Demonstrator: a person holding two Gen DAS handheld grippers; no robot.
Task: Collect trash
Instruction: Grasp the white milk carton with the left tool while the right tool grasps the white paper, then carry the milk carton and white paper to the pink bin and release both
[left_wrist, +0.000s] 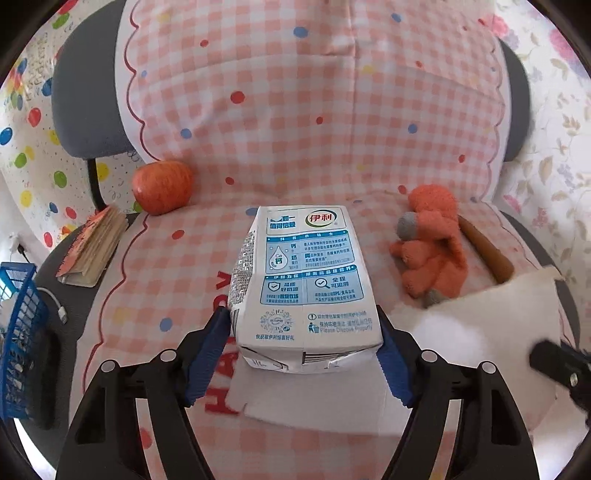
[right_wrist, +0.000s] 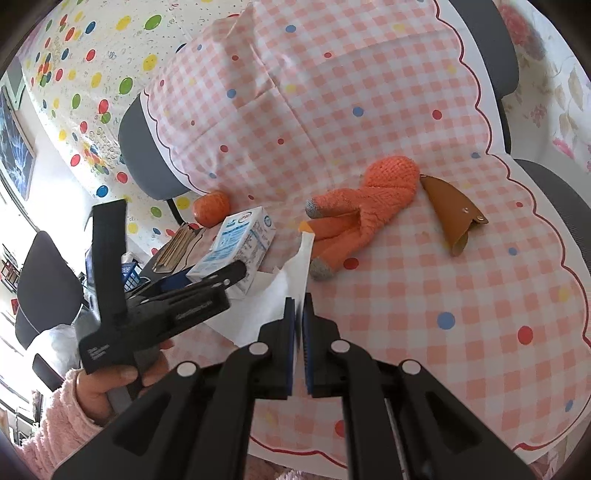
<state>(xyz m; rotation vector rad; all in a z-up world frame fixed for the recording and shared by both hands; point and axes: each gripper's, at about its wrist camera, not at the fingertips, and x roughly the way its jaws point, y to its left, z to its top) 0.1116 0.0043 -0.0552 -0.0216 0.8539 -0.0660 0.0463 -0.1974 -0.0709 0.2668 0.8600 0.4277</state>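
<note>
Partly hidden under the milk carton (left_wrist: 303, 284), a white paper sheet (left_wrist: 480, 325) is seen only where it runs out beneath the carton's near end and to the right; its far right corner is overexposed and hard to read. The left gripper (left_wrist: 304, 354) is set around the carton's near end, its ribbed blue pads (left_wrist: 207, 354) just beside the cardboard walls; whether they press on it cannot be told for sure, though contact looks likely on both sides. The carton is a boxy white pack with blue printed panels and a dented, creased near edge, lying flat on the pink gingham cloth (left_wrist: 332, 129) draped over a grey chair (left_wrist: 85, 99).

In the right wrist view, the right gripper (right_wrist: 298, 314) is closed tight on the thin edge of the paper sheet, which is lifted into a soft fold. The left hand (right_wrist: 110, 384) is cut off at a fuzzy pink sleeve.

On the cloth lie a knitted orange glove (left_wrist: 432, 243) with grey fingertips, a smooth brown leather pouch (right_wrist: 452, 218), a round red apple (left_wrist: 162, 192) and a worn notebook (left_wrist: 92, 251). A blue mesh basket (left_wrist: 18, 332) is cropped at the left edge.
</note>
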